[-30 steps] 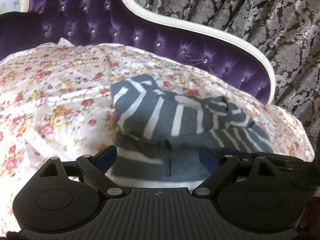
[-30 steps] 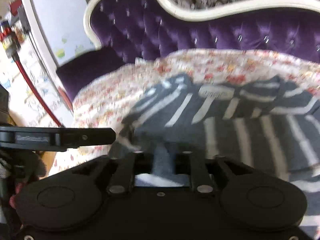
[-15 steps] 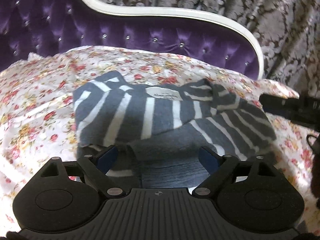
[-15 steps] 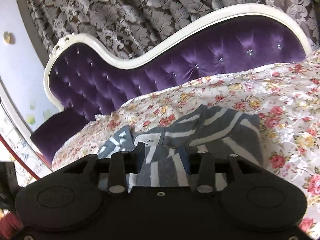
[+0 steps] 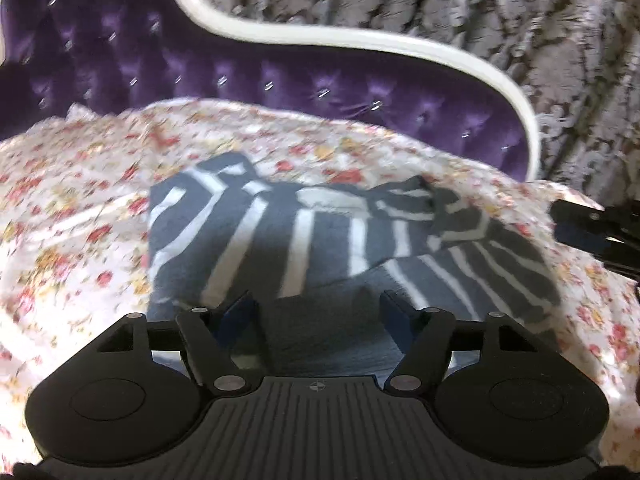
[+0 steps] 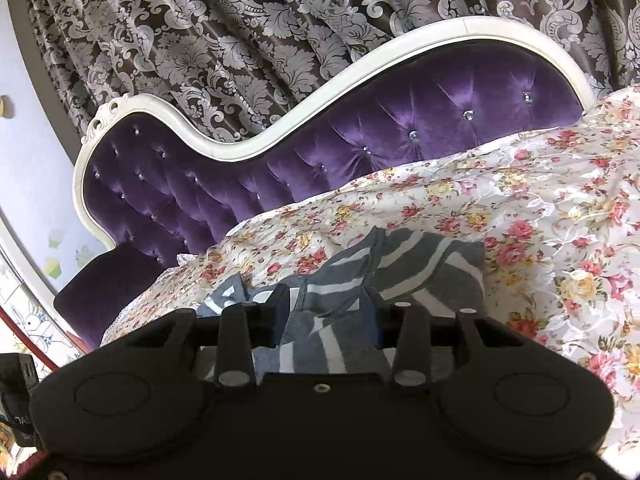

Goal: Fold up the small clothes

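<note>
— Two grippers over one garment: what surrounds it?

— A purple tufted chaise back (image 6: 400, 140) with a white curved frame (image 6: 248, 148) rises at the far side, a grey damask curtain (image 6: 240, 32) hanging behind it. A floral sheet (image 6: 540, 208) covers the seat. A pale wall with cartoon stickers (image 6: 52, 268) shows at the far left of the right wrist view. The left wrist view is blurred.

— And the clothing itself?

— The grey striped top (image 5: 280, 236) lies on the floral sheet, partly folded, one striped layer laid over a plainer grey part near the cameras. In the right wrist view the same top (image 6: 432, 268) lies bunched, well short of the chaise back.

— How does the left gripper stand?

— The left gripper (image 5: 316, 312) hangs above the near grey part of the top, its blue-tipped fingers (image 5: 240, 312) spread wide with only cloth showing between them. Whether they touch the fabric cannot be told. Part of the right gripper (image 5: 592, 232) juts in at the right edge, just beside the garment's right end.

— And the right gripper?

— The right gripper (image 6: 328, 312) has its fingers (image 6: 280, 312) partly apart, a fold of the striped top showing in the gap. Whether they pinch that fold cannot be told.
</note>
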